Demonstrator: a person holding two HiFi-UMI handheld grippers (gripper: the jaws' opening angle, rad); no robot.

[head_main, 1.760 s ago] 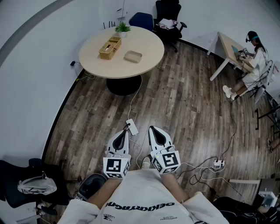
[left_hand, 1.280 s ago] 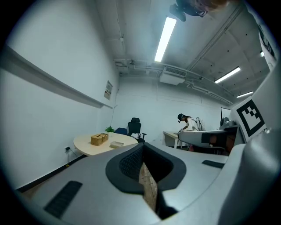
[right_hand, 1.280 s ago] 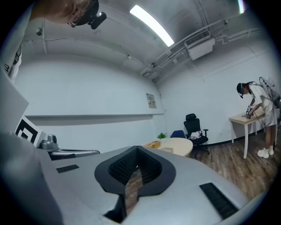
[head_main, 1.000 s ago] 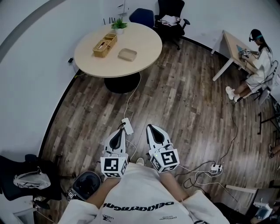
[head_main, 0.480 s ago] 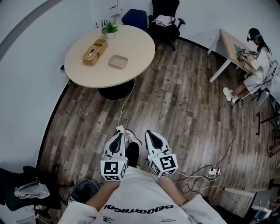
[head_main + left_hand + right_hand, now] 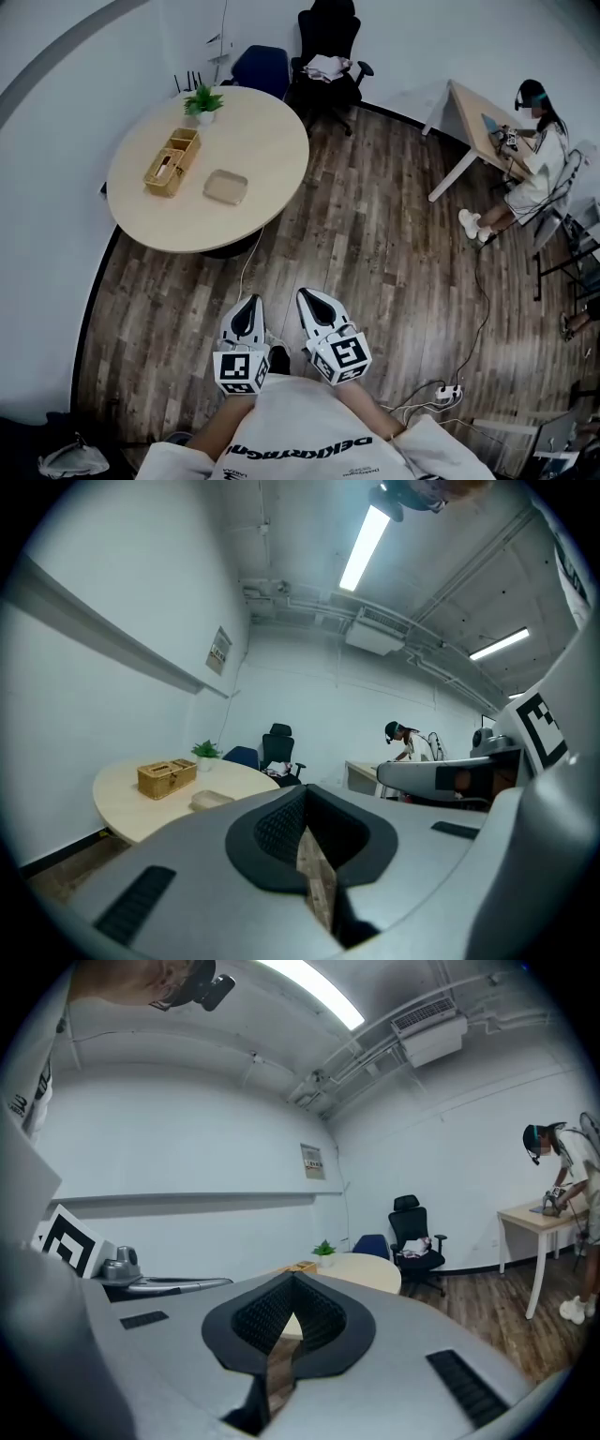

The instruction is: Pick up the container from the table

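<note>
Both grippers have travelled across the wood floor toward the round table, which now sits much closer in the head view than it did a moment ago. The left gripper and the right gripper point roughly level at the table, each with its jaws pressed together and nothing between them.

On the table, toward its near side, lies the shallow tan container — probably the thing to be picked up. From the table's near edge the grippers are still well apart, and the container lies ahead and to their left, so the left gripper is the nearer one. Its longer side seems to run across the line of approach, though it is small in the head view.

Also on the table, just left of the container and farther in, is a wicker box; a potted plant stands at the table's far edge. Nothing on the table blocks the container from the near side. A white cable trails from under the table across the floor — a likely snag for the feet.
</note>
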